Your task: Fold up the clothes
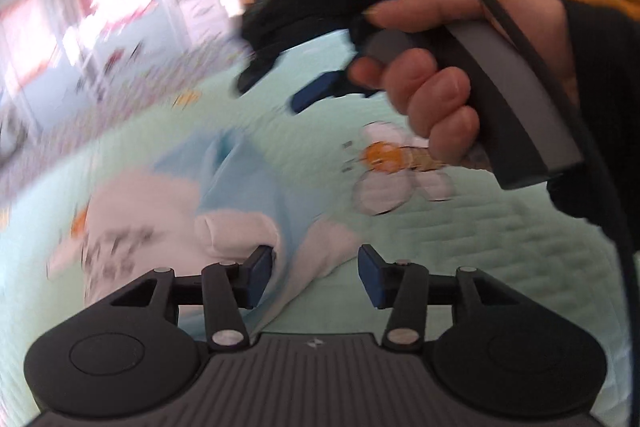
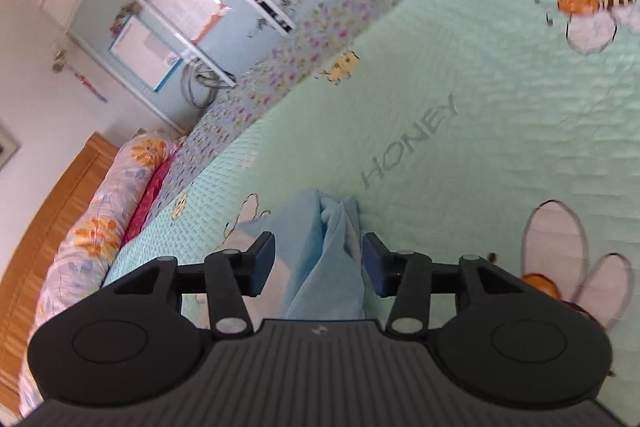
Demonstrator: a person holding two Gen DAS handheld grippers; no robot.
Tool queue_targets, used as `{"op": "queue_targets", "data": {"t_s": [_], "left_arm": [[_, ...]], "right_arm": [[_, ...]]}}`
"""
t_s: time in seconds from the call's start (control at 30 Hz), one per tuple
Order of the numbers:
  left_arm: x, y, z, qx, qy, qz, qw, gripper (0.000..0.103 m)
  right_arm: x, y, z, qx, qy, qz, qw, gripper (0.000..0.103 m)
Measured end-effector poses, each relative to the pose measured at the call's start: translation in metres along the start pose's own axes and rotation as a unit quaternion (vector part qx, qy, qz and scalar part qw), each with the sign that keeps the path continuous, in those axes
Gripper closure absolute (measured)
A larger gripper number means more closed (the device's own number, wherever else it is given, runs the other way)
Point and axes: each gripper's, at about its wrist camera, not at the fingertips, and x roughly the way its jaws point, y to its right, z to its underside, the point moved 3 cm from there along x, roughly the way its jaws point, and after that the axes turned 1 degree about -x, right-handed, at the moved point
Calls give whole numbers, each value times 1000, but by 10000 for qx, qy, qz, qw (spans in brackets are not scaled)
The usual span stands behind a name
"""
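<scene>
Garment (image 2: 324, 251) edge between parted right tongs (image 2: 319, 265); bedspread (image 2: 460, 147) beyond.

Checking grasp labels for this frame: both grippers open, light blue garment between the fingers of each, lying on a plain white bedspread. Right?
One thing is off: the bedspread is mint green, printed with bees and the word HONEY, not plain white; the right wrist view shows it. The rest holds: left gripper and right gripper are both open, with the light blue garment between the fingers of each.
</scene>
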Motion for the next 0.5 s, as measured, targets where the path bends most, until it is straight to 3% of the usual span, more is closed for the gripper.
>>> {"op": "queue_targets", "data": {"t_s": [0.1,0.17,0.3,0.5], "left_arm": [[-12,27,-1,791,271,217,9963,53],[-20,32,4,893,231,405,9949,53],[-39,15,22,554,73,531,9970,53],[-63,-49,60,-345,-420,19,9985,52]], "right_arm": [[-23,-12,7,-436,-9,-87,9990,52],[-39,-18,10,-591,28,-82,9982,50],[-56,-34,25,-885,24,-234,9958,45],[-40,-78,73,-2004,-142,-13,9796,45]]}}
